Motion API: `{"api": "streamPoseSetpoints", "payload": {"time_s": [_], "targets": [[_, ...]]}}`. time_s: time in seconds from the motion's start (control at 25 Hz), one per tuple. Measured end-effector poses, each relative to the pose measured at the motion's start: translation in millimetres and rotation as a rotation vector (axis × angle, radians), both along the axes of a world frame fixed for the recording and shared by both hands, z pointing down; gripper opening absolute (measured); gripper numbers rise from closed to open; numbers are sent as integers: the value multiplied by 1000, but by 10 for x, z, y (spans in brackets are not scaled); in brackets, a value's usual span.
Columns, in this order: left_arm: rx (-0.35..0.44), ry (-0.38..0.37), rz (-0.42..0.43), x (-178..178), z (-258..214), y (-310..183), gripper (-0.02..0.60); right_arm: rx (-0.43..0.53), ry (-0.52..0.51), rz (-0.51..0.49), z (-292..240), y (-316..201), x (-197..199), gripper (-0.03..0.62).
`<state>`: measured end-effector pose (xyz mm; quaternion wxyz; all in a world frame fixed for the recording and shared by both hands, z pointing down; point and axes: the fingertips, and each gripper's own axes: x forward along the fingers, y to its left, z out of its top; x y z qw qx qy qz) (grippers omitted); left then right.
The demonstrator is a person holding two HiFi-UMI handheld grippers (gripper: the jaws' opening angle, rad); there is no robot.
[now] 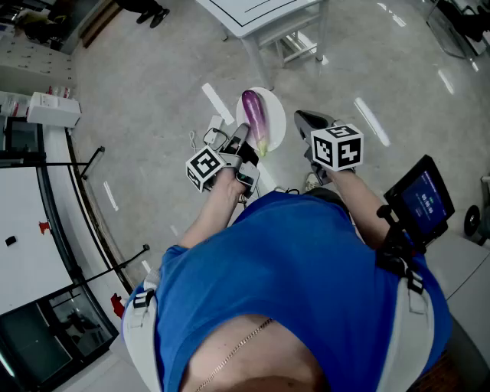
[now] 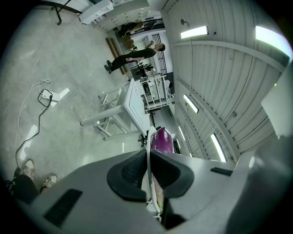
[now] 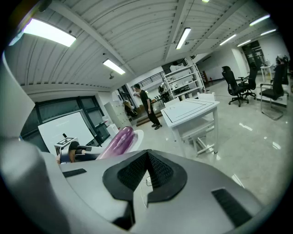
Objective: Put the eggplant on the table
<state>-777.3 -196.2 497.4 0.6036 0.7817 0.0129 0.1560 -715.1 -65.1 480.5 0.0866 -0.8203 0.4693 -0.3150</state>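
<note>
Eggplant (image 1: 255,119): purple, lying lengthwise across a white plate (image 1: 279,121), one end reaching the rim where the plate is held. Carried in the air over bare floor, with the white table (image 1: 253,17) well apart ahead. Left gripper (image 1: 243,147) pinched tight on the plate's near rim, thin edge clamped between the pads. Right gripper (image 1: 308,122) near the plate's opposite edge, pads pressed together on nothing. Likely mid-carry, placing not yet done. Keep the plate level, since a one-rim hold invites tipping and rolling. Bring the free gripper under the far rim for support. Set down flat, well inside the table's edge.
</note>
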Motion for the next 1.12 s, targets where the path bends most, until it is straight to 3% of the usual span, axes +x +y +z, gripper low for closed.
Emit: {"api": "streamPoseSetpoints", "payload": {"time_s": [0.4,0.64,1.12], "targets": [[-3,1,8,68,-11,16,28,19,0,4,-24,-6,30,2],[-11,8,29,-160,-75,-57,28,21,3,40,-121,-45,-249,2],[19,3,88,128,33,59,28,78,5,95,-115,63,-102,2]]}}
